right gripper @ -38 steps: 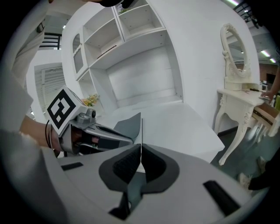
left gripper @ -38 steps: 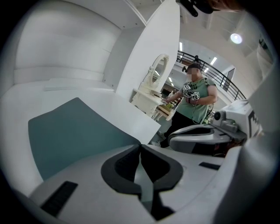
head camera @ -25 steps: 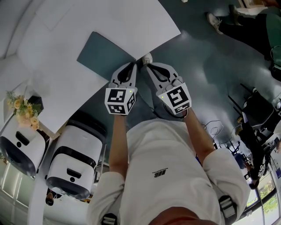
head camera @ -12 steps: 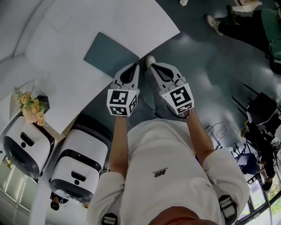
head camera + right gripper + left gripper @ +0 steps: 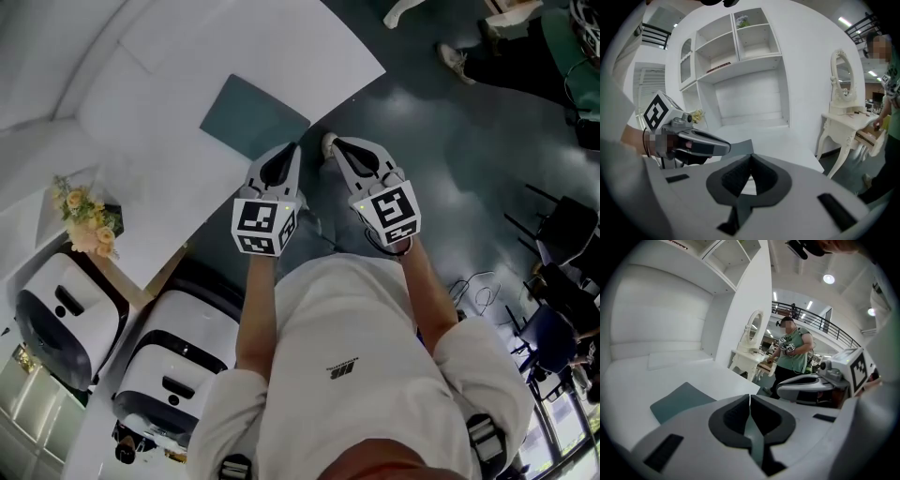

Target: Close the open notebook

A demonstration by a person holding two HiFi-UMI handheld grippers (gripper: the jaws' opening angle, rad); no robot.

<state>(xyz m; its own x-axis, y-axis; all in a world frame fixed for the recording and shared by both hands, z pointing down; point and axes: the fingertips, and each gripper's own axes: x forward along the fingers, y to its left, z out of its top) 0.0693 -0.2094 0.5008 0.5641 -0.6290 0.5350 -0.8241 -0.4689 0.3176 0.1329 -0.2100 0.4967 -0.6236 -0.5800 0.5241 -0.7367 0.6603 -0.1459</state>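
The notebook (image 5: 255, 117) is lying flat on the white surface (image 5: 178, 159), close to that surface's near corner, with one corner almost reaching the edge. It is showing a single plain teal-grey face with no white pages in sight, so it is looking shut already, or at least lying cover-up; which, I cannot tell. It is reading as thin and light, with a cover that would likely flex instead of staying stiff. Because it is lying so flat, getting a tip under it would be awkward, and it would probably skate on the smooth top. The best hold is looking like the free edge nearest the corner, pinched lightly while the other tool is pressing the spine side down.

The left claw (image 5: 295, 147) is hanging just off the surface's edge, near the notebook but not touching it, its jaws clenched together on nothing. The right claw (image 5: 337, 142) is hanging beside it over the dark floor (image 5: 450, 187), likewise closed and empty.

No title or label is showing on the cover. The cubes are carrying only black-and-white square markers, and the small print on the person's white shirt (image 5: 342, 373) is too small to read.
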